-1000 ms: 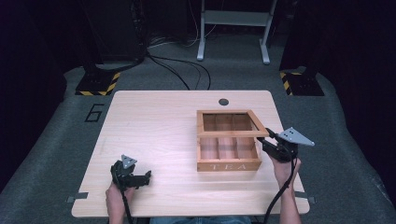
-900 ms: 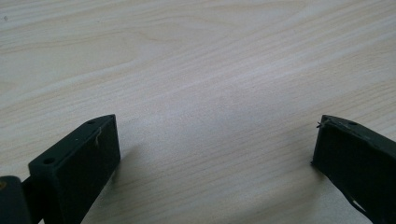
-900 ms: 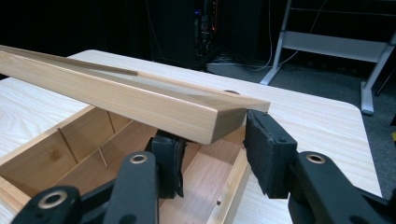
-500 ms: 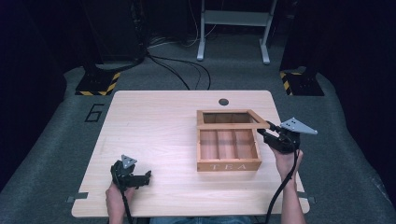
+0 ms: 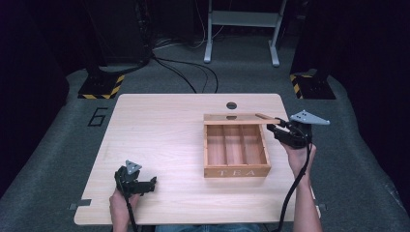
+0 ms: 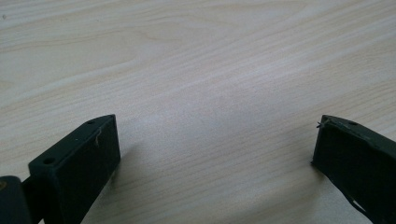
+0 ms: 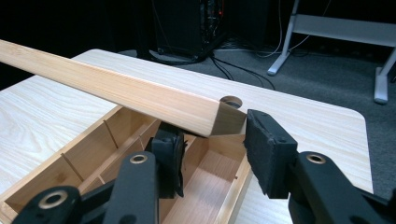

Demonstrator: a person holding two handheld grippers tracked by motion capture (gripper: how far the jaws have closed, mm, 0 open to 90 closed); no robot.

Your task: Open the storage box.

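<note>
Item: pale wood-grain table (image 5: 159, 145), rounded corners, with a round cable hole (image 5: 231, 105) near its far edge. It is standing on grey carpet (image 5: 58, 145) marked with a "6" (image 5: 98, 117) off its far left corner.

Item: wooden tea box (image 5: 236, 147), lettered "TEA" on its near wall, is sitting in the table's right half with three compartments showing. Its lid (image 5: 241, 119) is standing raised at the far side of the box.

Item: right gripper (image 5: 273, 129), by the table's right edge, is clamping the lid's corner between its jaws.

Item: left gripper (image 5: 153, 182), near the near left corner, is resting with jaws spread wide over bare wood.

Room: dark equipment, black cables (image 5: 188, 72), yellow-black striped bases (image 5: 102, 87), a grey stand (image 5: 241, 29) beyond the far edge.
</note>
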